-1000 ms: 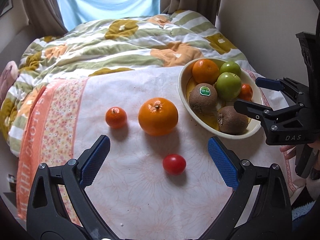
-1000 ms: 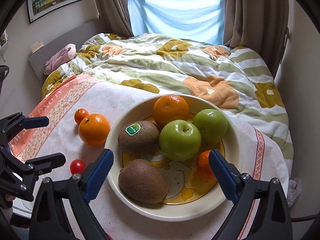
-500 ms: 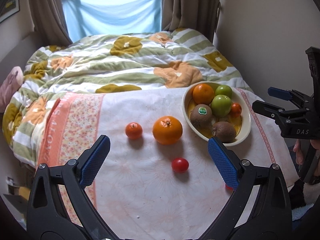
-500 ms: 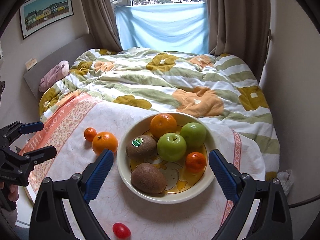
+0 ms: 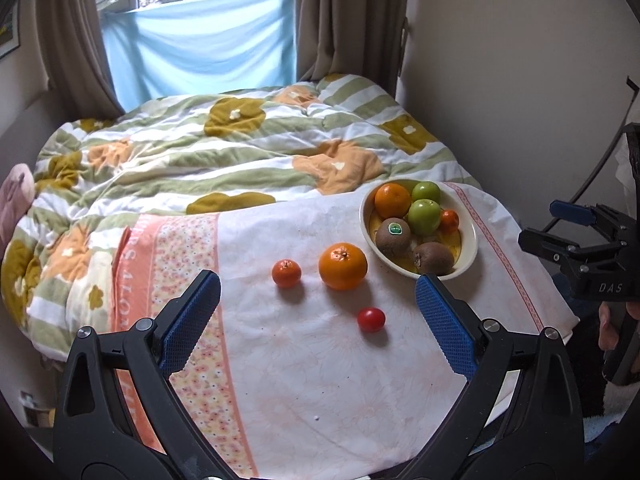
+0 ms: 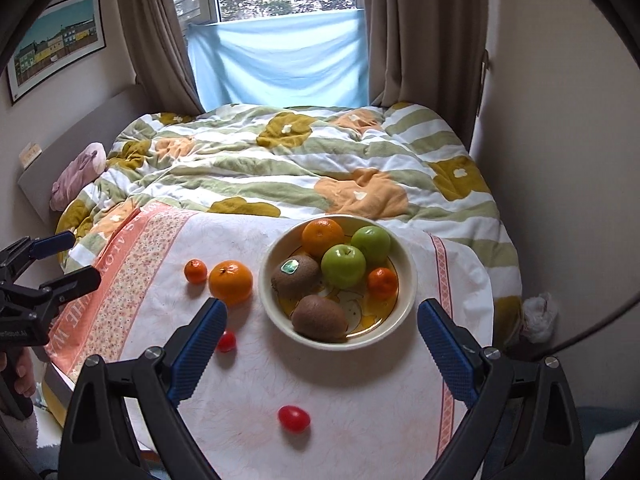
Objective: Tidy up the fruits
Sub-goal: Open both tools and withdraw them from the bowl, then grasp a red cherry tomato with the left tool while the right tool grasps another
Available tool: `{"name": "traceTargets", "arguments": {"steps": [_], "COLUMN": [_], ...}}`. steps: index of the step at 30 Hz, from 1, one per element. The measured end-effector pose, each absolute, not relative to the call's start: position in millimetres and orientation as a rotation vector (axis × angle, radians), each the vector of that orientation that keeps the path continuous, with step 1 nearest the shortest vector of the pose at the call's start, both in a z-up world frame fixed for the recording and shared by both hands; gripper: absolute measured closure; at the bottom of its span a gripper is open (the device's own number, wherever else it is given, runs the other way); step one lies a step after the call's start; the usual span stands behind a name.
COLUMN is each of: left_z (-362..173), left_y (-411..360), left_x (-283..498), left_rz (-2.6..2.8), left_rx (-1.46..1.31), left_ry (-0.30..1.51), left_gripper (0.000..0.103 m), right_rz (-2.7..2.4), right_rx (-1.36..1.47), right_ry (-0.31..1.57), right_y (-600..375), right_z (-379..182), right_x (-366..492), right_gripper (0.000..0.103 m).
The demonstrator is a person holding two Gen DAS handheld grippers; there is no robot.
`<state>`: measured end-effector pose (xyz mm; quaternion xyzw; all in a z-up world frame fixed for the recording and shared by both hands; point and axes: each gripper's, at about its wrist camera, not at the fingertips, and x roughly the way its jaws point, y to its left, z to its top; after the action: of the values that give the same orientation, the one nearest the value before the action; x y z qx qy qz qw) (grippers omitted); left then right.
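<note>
i hold both tongs released, left gripper (image 5: 318, 322) and right gripper (image 6: 322, 350). the bowl (image 6: 406, 296) holds two kiwis, two green apples, an orange and a mandarin. the big orange (image 5: 343, 266), small mandarin (image 5: 286, 273) and two cherry tomatoes (image 6: 294, 418) lie on the cloth (image 5: 300, 380) beside it.

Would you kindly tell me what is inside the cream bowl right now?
The bowl holds two kiwis, two green apples, an orange and a small mandarin. The fruit covers most of the yellow-patterned bottom, so anything beneath cannot be seen.
</note>
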<state>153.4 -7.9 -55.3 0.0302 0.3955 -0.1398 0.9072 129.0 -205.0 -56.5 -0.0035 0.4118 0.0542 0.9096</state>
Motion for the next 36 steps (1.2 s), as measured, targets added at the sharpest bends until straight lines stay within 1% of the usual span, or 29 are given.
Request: {"name": "traceTargets", "arguments": {"steps": [6, 13, 25, 29, 31, 35, 36], "left_z": [-57, -73, -141, -164, -174, -189, -192], "left_y": [3, 4, -34, -48, -54, -62, -64], "left_x": [152, 158, 180, 186, 189, 194, 195], "left_rz": [-0.373, -0.498, -0.638, -0.641, -0.644, -0.655, -0.658], "left_rx": [0.08, 0.121, 0.187, 0.208, 0.207, 0.201, 0.208], "left_ry": [0.822, 0.861, 0.96, 0.96, 0.961, 0.98, 0.982], "left_gripper": [0.001, 0.001, 0.001, 0.001, 0.011, 0.016, 0.019], "right_rz": [0.044, -0.077, -0.24, -0.263, -0.255, -0.26, -0.262], "right_rx": [0.057, 0.143, 0.242, 0.248, 0.275, 0.298, 0.296], "right_ry": [0.853, 0.883, 0.927, 0.949, 0.959, 0.964, 0.964], "right_y": [-185, -172, -172, -172, -173, -174, -174], "right_z": [-57, -74, -131, -152, -162, -176, -179], "right_x": [105, 79, 64, 68, 70, 75, 75], "right_gripper": [0.008, 0.008, 0.008, 0.008, 0.008, 0.008, 0.008]}}
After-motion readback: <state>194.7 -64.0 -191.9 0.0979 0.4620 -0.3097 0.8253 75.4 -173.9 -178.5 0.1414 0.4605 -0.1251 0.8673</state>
